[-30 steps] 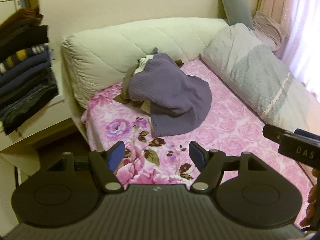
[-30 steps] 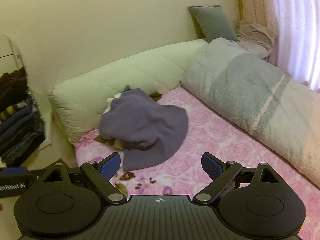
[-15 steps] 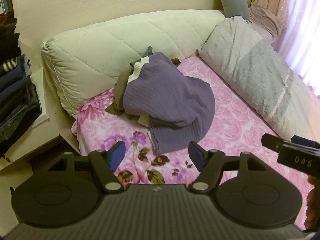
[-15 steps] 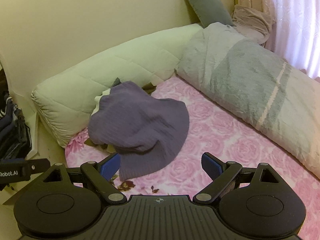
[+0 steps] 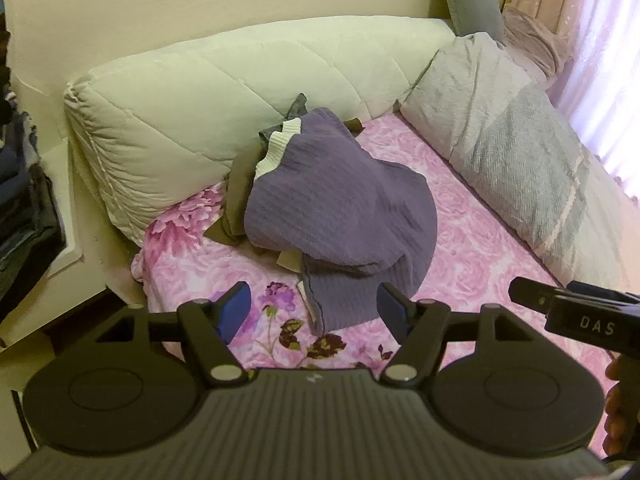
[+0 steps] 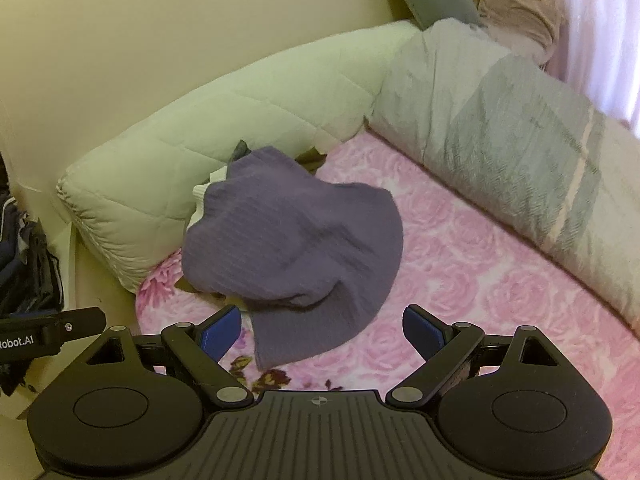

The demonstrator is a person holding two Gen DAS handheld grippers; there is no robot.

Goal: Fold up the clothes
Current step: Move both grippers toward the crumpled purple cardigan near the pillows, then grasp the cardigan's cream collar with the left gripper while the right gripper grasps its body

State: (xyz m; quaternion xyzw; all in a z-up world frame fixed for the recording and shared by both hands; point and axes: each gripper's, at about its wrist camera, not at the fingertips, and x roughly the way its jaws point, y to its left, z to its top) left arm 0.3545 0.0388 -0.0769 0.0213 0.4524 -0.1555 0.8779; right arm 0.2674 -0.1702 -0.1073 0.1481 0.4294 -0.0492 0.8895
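Note:
A crumpled purple knit sweater (image 5: 340, 216) (image 6: 292, 248) with a cream cuff tops a small heap of clothes on the pink floral bed. Olive and grey garments (image 5: 240, 196) poke out from under it. My left gripper (image 5: 314, 312) hovers open just short of the sweater's near hem, nothing between its blue pads. My right gripper (image 6: 322, 330) is also open and empty, its left pad close to the hem. Each gripper shows at the edge of the other's view.
A pale green quilted bolster (image 5: 224, 88) lines the wall behind the heap. A rolled grey duvet (image 5: 520, 168) runs along the right, by the curtain. Stacked dark clothes (image 5: 24, 208) sit on a shelf at the left. Pink sheet (image 6: 460, 280) lies bare right of the sweater.
Both grippers have moved forward and nearer the purple sweater, which now fills more of each view. Jaws stayed open.

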